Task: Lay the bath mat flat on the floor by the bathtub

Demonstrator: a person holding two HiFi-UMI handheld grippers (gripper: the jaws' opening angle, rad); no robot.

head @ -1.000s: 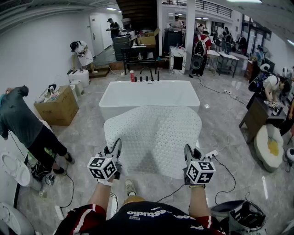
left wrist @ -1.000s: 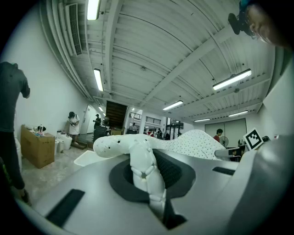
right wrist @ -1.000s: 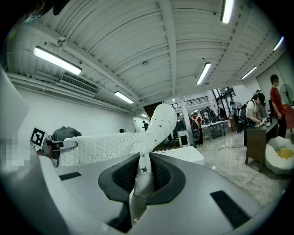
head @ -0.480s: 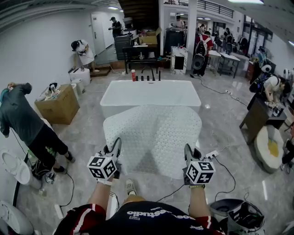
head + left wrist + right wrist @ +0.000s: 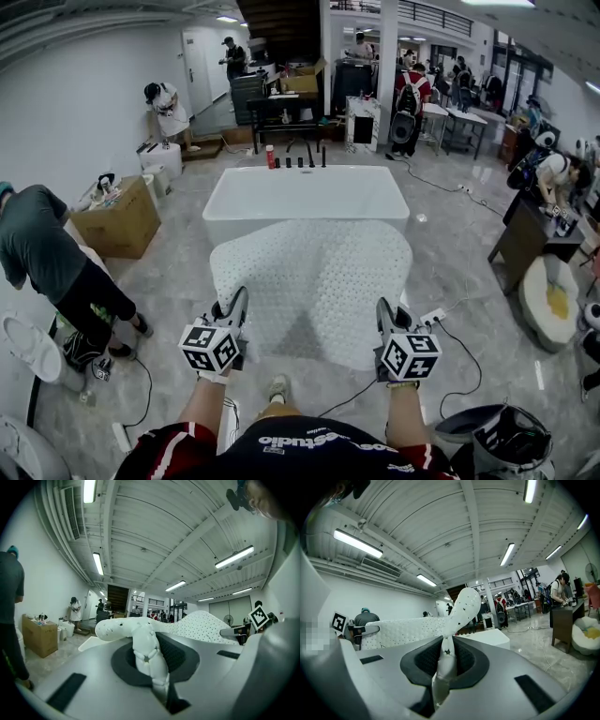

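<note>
Left gripper (image 5: 234, 307): pinching a bath mat (image 5: 314, 277) corner.
Right gripper (image 5: 384, 317): pinching the other near corner.
Done: mat spread, lifted before the bathtub (image 5: 305, 195).
Left: lowering flat onto the floor (image 5: 450, 272).

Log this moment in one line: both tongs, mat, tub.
left tongs: shut on bath mat edge | right tongs: shut on same edge | mat: raised, spread toward bathtub | not yet laid flat

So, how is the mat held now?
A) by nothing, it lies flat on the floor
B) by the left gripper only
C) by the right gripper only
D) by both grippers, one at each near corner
D: the left gripper and the right gripper are each shut on a near corner of the mat.
</note>
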